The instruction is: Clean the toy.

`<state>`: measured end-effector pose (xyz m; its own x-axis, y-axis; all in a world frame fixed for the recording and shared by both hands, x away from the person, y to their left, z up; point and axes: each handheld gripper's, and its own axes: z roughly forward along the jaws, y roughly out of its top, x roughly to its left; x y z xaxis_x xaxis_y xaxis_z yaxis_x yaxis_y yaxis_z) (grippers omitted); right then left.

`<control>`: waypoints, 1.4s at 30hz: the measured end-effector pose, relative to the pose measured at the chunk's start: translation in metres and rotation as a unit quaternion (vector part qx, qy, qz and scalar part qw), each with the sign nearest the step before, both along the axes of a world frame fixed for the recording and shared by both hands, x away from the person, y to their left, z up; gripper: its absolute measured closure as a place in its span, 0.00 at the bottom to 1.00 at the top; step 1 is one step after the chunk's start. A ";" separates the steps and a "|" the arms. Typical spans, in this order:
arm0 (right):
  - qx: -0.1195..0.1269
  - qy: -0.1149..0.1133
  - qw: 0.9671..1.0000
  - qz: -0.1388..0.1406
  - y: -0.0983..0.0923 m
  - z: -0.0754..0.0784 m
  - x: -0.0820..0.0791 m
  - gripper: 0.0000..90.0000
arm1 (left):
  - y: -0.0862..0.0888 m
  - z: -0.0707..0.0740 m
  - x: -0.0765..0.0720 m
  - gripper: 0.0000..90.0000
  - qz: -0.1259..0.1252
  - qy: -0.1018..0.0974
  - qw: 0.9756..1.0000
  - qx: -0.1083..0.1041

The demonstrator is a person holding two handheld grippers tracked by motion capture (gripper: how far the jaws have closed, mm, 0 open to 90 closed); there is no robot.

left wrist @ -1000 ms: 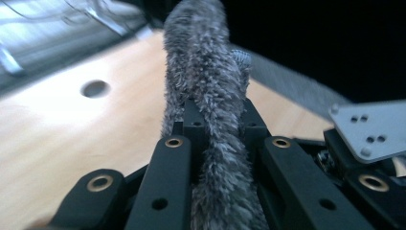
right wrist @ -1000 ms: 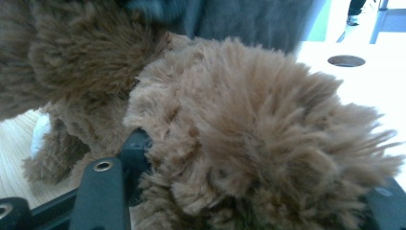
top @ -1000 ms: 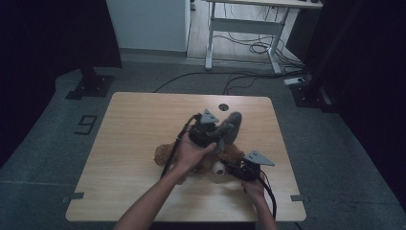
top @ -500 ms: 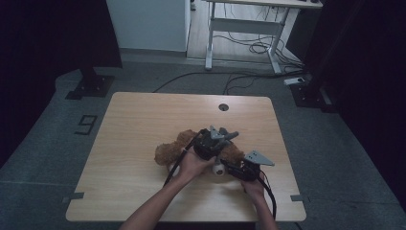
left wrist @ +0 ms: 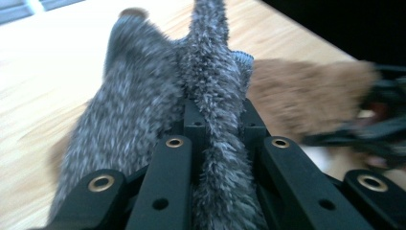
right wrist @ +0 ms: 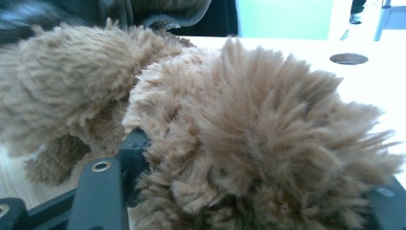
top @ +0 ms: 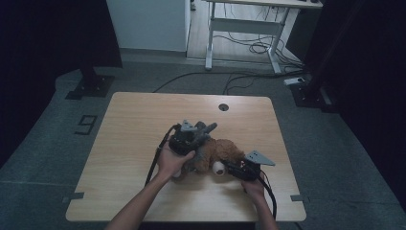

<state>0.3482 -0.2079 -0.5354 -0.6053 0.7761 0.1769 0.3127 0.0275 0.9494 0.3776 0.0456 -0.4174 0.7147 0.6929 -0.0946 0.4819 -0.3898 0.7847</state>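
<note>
A brown plush toy (top: 229, 150) lies on the wooden table (top: 139, 120), right of centre. My left gripper (top: 197, 138) is shut on a strip of grey furry fabric (top: 207, 128), which rests against the toy's left side. In the left gripper view the grey fabric (left wrist: 143, 96) runs up between the jaws of the left gripper (left wrist: 218, 115), with the brown plush toy (left wrist: 306, 91) behind it to the right. My right gripper (top: 231, 167) holds the toy from the near right. In the right gripper view the right gripper (right wrist: 258, 172) is shut on the toy's brown fur (right wrist: 249, 120), which bulges between the jaws.
A round cable hole (top: 223, 107) sits near the table's far edge. Bare tabletop lies left of the hands and along the back. A white desk frame (top: 244, 26) and loose cables (top: 249, 48) stand on the floor beyond.
My left gripper has come down from above the toy, bringing the grey fabric down against the plush. The right gripper has stayed where it was.
</note>
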 end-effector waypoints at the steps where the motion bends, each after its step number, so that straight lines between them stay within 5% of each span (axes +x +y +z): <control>1: 0.001 0.001 1.000 -0.001 0.000 0.000 0.000 0.41 | -0.008 0.005 -0.004 0.88 -0.011 -0.007 1.000 -0.004; 8: 0.002 0.001 1.000 -0.002 0.000 0.000 -0.001 0.41 | -0.069 0.019 -0.020 0.88 -0.073 -0.035 0.997 0.005; 13: 0.001 0.002 1.000 -0.003 0.000 0.000 -0.001 0.41 | -0.092 -0.021 -0.007 0.87 -0.084 0.022 0.996 0.038; 14: 0.001 0.001 1.000 -0.005 0.001 0.000 -0.001 0.41 | -0.090 -0.029 -0.005 0.87 -0.084 0.025 0.996 0.029; 17: -0.001 0.004 1.000 -0.004 0.000 -0.002 0.000 0.40 | -0.080 -0.033 -0.004 0.88 -0.086 0.033 0.996 0.008; 24: 0.000 0.004 1.000 -0.006 0.000 -0.001 0.000 0.40 | -0.046 -0.029 -0.001 0.88 -0.050 0.025 0.998 0.032; 28: 0.002 0.003 1.000 -0.004 0.001 -0.001 -0.001 0.40 | -0.011 -0.031 0.004 0.88 -0.039 0.054 0.998 -0.021; 30: -0.001 0.000 1.000 -0.001 0.001 -0.001 -0.001 0.40 | 0.004 -0.027 0.003 0.88 -0.029 0.050 0.998 -0.037; 34: 0.004 0.002 1.000 -0.002 0.000 -0.001 -0.001 0.40 | 0.032 -0.026 0.006 0.88 0.016 0.029 0.999 -0.009; 36: 0.005 0.000 1.000 -0.001 0.000 -0.002 -0.001 0.40 | 0.049 -0.034 0.007 0.88 0.019 0.050 0.998 -0.034; 42: 0.001 0.001 1.000 -0.004 0.002 -0.001 -0.001 0.40 | 0.088 -0.042 0.005 0.88 0.054 0.052 0.996 -0.050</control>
<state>0.3470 -0.2063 -0.5360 -0.5989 0.7803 0.1801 0.3152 0.0229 0.9488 0.3824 0.1333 -0.4598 0.6192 0.7486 -0.2370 0.5978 -0.2538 0.7604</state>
